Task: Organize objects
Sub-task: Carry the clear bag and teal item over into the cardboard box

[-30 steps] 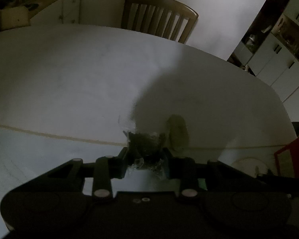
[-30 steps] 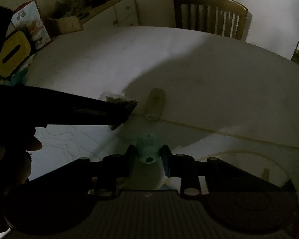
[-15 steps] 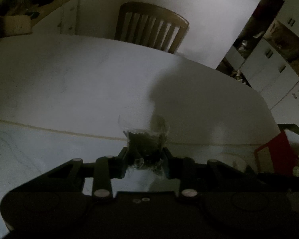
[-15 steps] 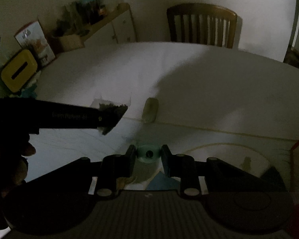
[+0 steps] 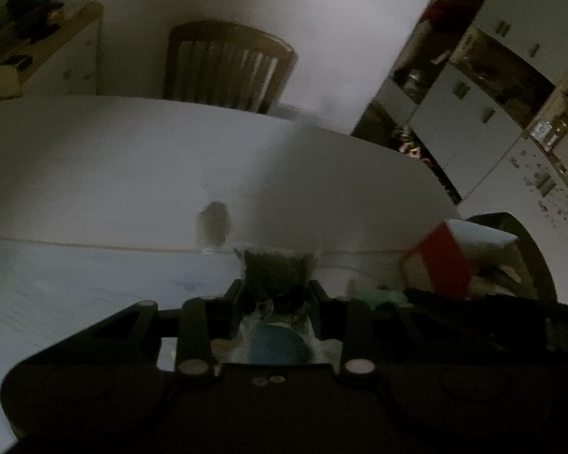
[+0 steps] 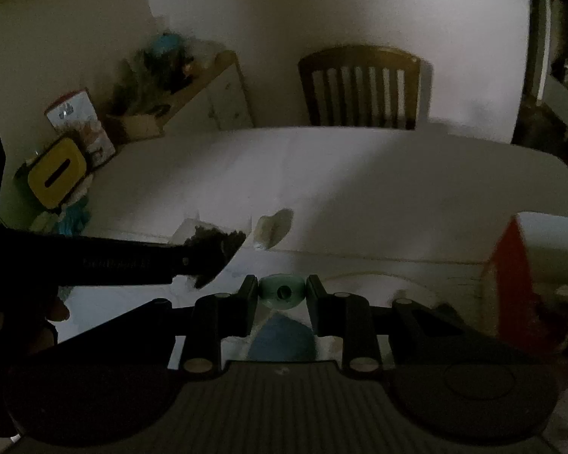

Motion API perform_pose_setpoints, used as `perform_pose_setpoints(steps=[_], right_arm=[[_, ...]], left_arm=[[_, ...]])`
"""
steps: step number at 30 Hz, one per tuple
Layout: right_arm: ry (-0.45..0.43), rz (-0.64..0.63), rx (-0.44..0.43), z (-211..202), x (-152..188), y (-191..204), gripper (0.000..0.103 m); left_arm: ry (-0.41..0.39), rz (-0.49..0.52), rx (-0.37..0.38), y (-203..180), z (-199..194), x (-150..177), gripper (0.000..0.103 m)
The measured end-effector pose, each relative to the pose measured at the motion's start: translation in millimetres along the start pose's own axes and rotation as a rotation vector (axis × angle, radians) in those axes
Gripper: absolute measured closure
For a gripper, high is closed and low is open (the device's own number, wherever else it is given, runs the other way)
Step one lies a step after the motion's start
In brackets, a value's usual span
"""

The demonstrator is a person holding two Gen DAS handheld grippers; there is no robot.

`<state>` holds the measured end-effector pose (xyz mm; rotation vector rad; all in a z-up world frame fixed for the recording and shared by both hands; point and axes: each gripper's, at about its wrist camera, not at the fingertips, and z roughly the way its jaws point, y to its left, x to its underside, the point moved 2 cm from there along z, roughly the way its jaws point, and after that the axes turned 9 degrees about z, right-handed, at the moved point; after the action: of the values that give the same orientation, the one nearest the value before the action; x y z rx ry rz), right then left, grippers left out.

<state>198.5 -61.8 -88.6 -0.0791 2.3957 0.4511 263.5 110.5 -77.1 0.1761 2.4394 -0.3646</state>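
Both tongs were loaded and raised above the white surface (image 6: 359, 174). The left tongs (image 5: 276, 291) were clenched on a clear plastic bag of dark contents (image 5: 276, 268), which stuck out forward between the 2 fingers; in the right wrist view the same tongs reached in from the left with the bag (image 6: 212, 242) at their tip. The right tongs (image 6: 282, 295) were clenched on a small pale green round object (image 6: 282, 295) with a dark hole facing the camera. The relation that mattered was with the red and white box (image 6: 511, 261) at the near right edge of the surface: it lay to the right of both tongs, and the right tongs were the nearer of the 2. Whether the box was the intended container could not be told from these dim, blurred views. Between the tongs and a little farther off, a small greenish oblong piece (image 6: 274, 225) lay loose on the surface, touching neither tongs; its long axis ran roughly near to far, tilted slightly right. A blue shape (image 6: 282, 340) showed below the right tongs, too dark to identify. A wooden chair (image 6: 359, 87) stood at the far side.
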Motion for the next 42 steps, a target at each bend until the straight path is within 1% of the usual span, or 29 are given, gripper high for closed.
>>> perform_pose_setpoints(steps=[10,15,21,32,37,42], right_arm=[[-0.066,0.036,0.015,-69.6,1.0,-54.8,0.076],[-0.090,0.058,0.031,-95.5,3.5,-89.9,0.076],[-0.112,0.084,0.053,-119.0,7.7,-133.6,0.076],[-0.120,0.148,0.121,-139.0,17.3,-218.0,0.076],[-0.116,0.166,0.168,-141.6,24.3,-252.3,0.076],[-0.083,0.175,0.214,-135.5,29.3,-284.3,0.076]], left_arm=[[0.003,0.062,0.054,-75.1,-13.3,-3.6,0.070],[0.009,0.105,0.079,-115.5,-11.0,-2.5,0.070],[0.019,0.159,0.102,-164.8,2.2,-0.7,0.070],[0.065,0.238,0.112,-240.4,41.6,-0.3,0.070],[0.100,0.270,0.104,-265.7,65.3,0.0,0.070],[0.150,0.302,0.078,-284.2,90.6,2.8,0.070]])
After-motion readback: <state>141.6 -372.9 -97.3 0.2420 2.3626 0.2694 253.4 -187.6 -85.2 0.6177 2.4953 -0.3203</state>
